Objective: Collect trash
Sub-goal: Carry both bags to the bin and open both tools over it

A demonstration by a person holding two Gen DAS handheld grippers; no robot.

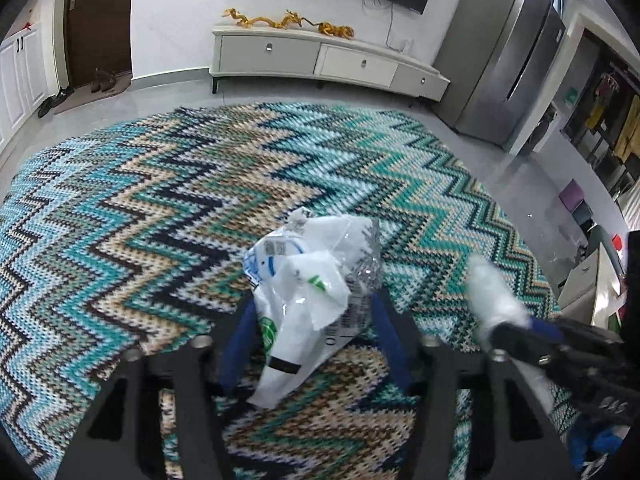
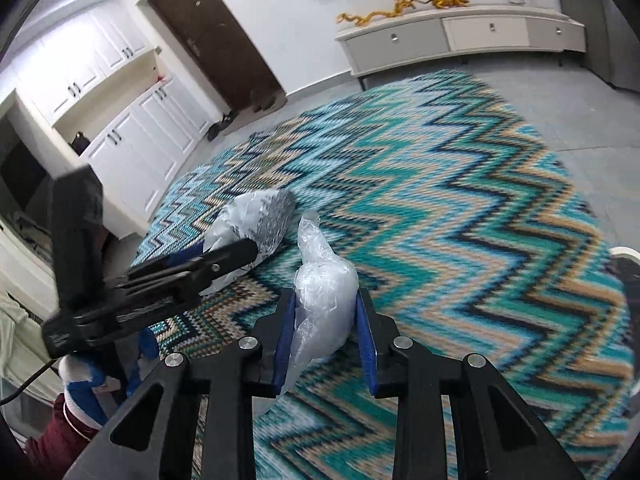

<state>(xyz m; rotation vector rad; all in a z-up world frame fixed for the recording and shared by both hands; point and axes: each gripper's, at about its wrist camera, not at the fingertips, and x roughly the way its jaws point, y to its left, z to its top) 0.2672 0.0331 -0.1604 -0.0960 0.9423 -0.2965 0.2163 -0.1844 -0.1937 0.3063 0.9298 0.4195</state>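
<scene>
- Plainly, two pieces of trash are held at once over the zigzag rug [image 1: 160, 200], and either could be lost before a bin is reached; no bin can be made out in either view.
- The left gripper [image 1: 316, 312] is closed on a crumpled plastic wrapper [image 1: 308, 280], printed white with a silvery part. Only a middle portion appears to be caught between the blue pads [image 1: 236, 344]; a loose tail hangs below the jaws and a crushed mass sticks out beyond the tips. A slip is judged likely if the film is thin and the hold is light.
- The right gripper [image 2: 326, 320] is clamped on a wad of clear plastic film [image 2: 326, 296], which bulges between the jaws, with a twisted end reaching past the tips and more trailing back toward the gripper body. Such soft film can be squeezed out sideways.
- In the right wrist view the left gripper is seen just to the left of the right jaws, with its wrapper near the wad; a clash or a snagged tail is possible if the two are brought closer.
- Both grippers are pointed forward and steeply downward at the rug, side by side. A gloved hand [image 2: 84, 384] and a dark red sleeve [image 2: 56, 436] are seen behind the left gripper.
</scene>
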